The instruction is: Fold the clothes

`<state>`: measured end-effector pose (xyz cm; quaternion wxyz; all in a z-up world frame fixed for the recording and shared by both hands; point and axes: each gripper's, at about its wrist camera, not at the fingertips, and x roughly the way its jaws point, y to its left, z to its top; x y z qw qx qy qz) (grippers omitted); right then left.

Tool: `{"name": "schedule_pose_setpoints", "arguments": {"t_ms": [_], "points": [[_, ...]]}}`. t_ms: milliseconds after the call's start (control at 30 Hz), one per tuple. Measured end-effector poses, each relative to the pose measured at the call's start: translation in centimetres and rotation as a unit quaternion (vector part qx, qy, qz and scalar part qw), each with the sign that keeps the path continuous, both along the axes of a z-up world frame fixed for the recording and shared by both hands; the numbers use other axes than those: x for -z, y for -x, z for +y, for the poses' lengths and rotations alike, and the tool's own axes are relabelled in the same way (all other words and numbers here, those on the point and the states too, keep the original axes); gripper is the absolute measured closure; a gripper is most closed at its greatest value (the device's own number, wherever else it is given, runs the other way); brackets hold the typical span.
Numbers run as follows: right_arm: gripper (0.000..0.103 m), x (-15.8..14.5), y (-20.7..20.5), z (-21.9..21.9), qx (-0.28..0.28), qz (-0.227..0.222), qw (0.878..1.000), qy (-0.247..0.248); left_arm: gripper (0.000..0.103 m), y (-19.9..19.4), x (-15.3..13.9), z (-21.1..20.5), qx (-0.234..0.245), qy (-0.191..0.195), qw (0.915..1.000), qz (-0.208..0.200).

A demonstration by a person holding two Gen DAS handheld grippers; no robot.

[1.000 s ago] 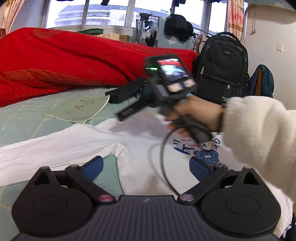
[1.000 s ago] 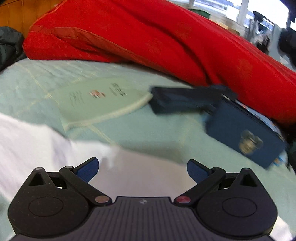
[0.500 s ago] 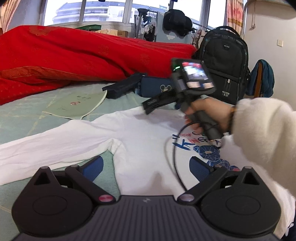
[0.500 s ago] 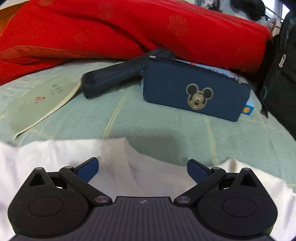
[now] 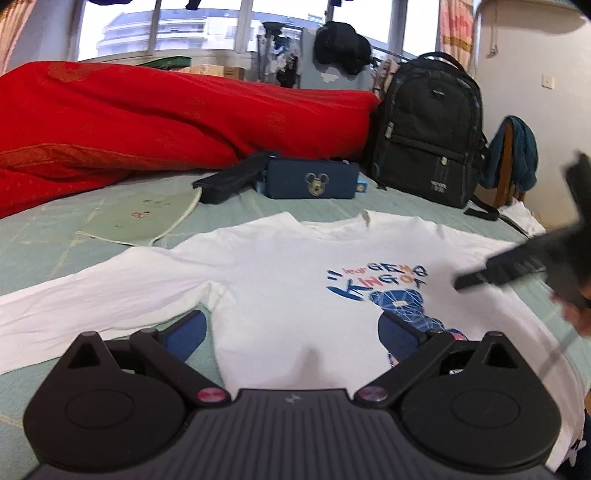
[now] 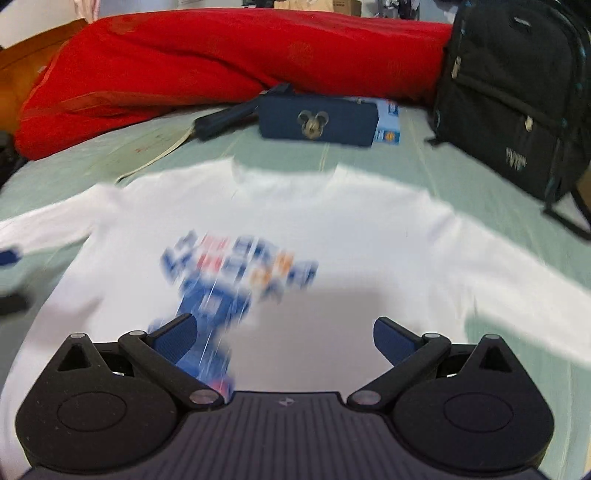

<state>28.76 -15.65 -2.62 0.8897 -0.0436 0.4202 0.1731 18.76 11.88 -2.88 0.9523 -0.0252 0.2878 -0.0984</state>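
Home bedroom; bed [image 5: 303, 206] with red quilt [image 5: 166, 122]; backpack [image 5: 428, 133].

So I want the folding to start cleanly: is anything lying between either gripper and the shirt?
Nothing visible. The left gripper and right gripper are both open, right over the white shirt, which lies flat and bare. The pouch and booklet lie beyond its collar, off the fabric.

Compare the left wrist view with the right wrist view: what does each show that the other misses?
Only the left wrist view shows the right gripper seen from outside, the window and the teal cloth on a chair. Only the right wrist view shows the white shirt's second sleeve, though blurred. Both share the white long-sleeved printed shirt, red quilt, navy mouse-badge pouch and black backpack.
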Motion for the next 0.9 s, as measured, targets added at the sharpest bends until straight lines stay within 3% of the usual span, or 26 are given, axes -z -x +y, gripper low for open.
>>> {"name": "schedule_pose_setpoints", "arguments": {"t_ms": [200, 500, 700, 900], "points": [[0.0, 2.7, 7.8, -1.7, 0.008, 0.001, 1.0, -0.004, 0.004, 0.2, 0.1, -1.9, 0.028, -0.015, 0.9995, 0.002], [0.0, 5.2, 15.7, -5.3, 0.078, 0.003, 0.997, -0.028, 0.004, 1.3, -0.2, -4.1, 0.064, -0.028, 0.9975, -0.008], [0.0, 6.1, 17.0, -4.5, 0.096, -0.013, 0.995, -0.003, 0.004, 2.4, -0.9, -5.5, 0.08, -0.048, 0.9955, -0.012], [0.0, 6.2, 17.1, -5.1, 0.09, -0.014, 0.996, -0.015, 0.003, 4.6, -1.5, -5.8, 0.109, -0.051, 0.9927, -0.004]]}}
